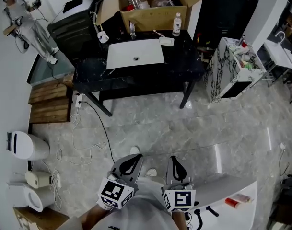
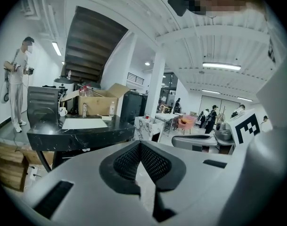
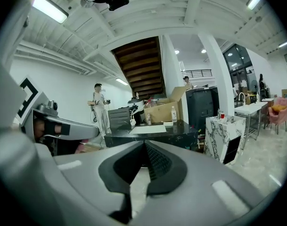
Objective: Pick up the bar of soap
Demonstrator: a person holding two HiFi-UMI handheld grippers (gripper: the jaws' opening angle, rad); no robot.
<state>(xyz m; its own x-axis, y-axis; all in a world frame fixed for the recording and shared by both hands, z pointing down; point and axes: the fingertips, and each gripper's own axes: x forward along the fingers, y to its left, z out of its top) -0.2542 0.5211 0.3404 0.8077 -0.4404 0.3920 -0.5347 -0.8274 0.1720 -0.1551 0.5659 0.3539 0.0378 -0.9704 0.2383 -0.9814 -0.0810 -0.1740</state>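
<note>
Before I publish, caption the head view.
Left tongs and right tongs, both shut, face a black table with a white sink.

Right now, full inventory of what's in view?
table: one, black marble, far centre
basin: one, white, set in the table
bar of soap: one, whitish, at the basin's far right corner
bottles: two, white and small clear, on the table's far edge
cup: one, white, far left of the table
cardboard box: one, brown, behind the table
cabinet: one, white marbled, right of the table
person: one, pale clothes, far left
left gripper, right gripper: grey, shut, empty, near centre
</note>
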